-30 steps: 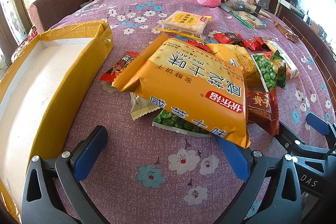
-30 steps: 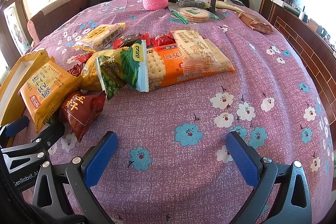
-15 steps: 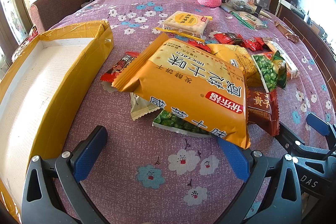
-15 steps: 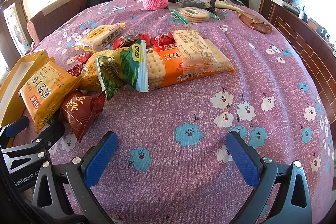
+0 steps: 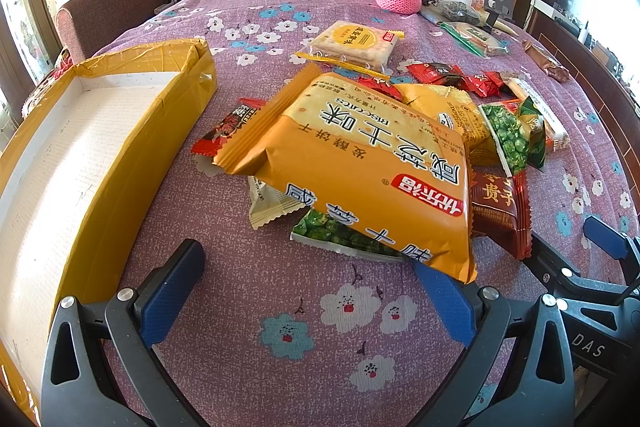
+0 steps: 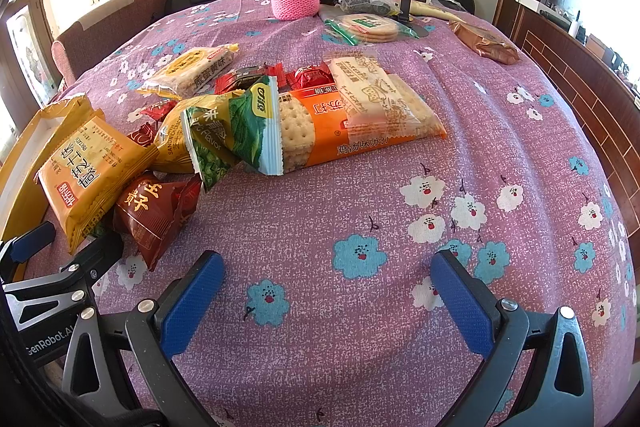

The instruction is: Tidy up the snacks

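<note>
2 hand-held grippers, left (image 5: 308, 291) and right (image 6: 326, 291), gape wide; orange packet (image 5: 360, 163) reads "BISCUITS".

The left gripper (image 5: 308, 291) hung low and level, its two blue-padded fingers (image 5: 170, 291) spread wide with nothing between them; the black linkages behind each finger splayed outward; off to its right, the right gripper (image 5: 576, 267) lay close alongside, angled inward, one blue fingertip showing. The right gripper (image 6: 328, 297) was likewise parted wide and held nothing; its blue pads (image 6: 460, 293) pointed forward and slightly apart; to its left, the left gripper (image 6: 60, 259) sat just beside it, its black frame nearly touching.
</note>
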### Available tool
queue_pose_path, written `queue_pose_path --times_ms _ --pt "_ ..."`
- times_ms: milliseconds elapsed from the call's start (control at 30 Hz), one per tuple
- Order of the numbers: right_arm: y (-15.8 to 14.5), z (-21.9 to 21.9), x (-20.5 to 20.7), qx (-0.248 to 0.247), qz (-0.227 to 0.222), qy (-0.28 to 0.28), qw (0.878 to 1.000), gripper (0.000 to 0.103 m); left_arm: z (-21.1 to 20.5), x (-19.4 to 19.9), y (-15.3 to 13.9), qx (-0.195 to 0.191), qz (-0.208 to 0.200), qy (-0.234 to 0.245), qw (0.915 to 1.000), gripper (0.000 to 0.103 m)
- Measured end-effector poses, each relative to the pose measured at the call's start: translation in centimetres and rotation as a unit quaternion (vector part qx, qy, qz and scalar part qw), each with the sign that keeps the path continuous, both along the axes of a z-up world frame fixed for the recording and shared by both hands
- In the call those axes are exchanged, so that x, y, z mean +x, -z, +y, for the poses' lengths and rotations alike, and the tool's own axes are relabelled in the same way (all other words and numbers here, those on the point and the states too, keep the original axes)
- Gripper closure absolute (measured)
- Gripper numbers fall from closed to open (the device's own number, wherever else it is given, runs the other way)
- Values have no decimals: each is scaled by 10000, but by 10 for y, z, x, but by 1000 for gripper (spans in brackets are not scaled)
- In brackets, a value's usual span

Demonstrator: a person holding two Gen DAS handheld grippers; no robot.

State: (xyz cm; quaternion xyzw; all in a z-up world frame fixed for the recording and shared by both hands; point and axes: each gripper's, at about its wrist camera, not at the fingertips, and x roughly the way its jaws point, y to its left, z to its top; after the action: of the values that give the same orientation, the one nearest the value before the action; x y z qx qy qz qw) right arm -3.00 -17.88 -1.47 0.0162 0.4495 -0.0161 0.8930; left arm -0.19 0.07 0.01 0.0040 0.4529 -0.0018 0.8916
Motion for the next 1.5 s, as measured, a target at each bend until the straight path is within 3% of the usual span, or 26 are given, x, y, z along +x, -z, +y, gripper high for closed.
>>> queue_pose_path --times_ms 667,800,1067,1133,1233,1333,1500 --pt "0 0 0 1 0 0 10000 0 0 1 0 14 29 1 10000 0" --pt "0 0 0 3 3 -1 10000 0 1 4 -1 30 255 227 9994 0" --pt "0 3 4 -4 230 -101 9997 0 1 2 -2 -22 319 505 9982 0" --pt "0 3 4 -21 263 -148 9995 0 5 0 -4 -122 328 601 9976 0" --pt "0 6 -5 -44 292 -233 9993 0 17 -13 -13 -597 271 744 9951 14" --pt "-1 6 -14 -43 257 -262 9993 0 35 -34 -38 -1081 -93 854 9904 18" --pt "-1 7 -25 -51 252 -193 9995 0 65 -79 -96 -473 -1474 750 9851 17"
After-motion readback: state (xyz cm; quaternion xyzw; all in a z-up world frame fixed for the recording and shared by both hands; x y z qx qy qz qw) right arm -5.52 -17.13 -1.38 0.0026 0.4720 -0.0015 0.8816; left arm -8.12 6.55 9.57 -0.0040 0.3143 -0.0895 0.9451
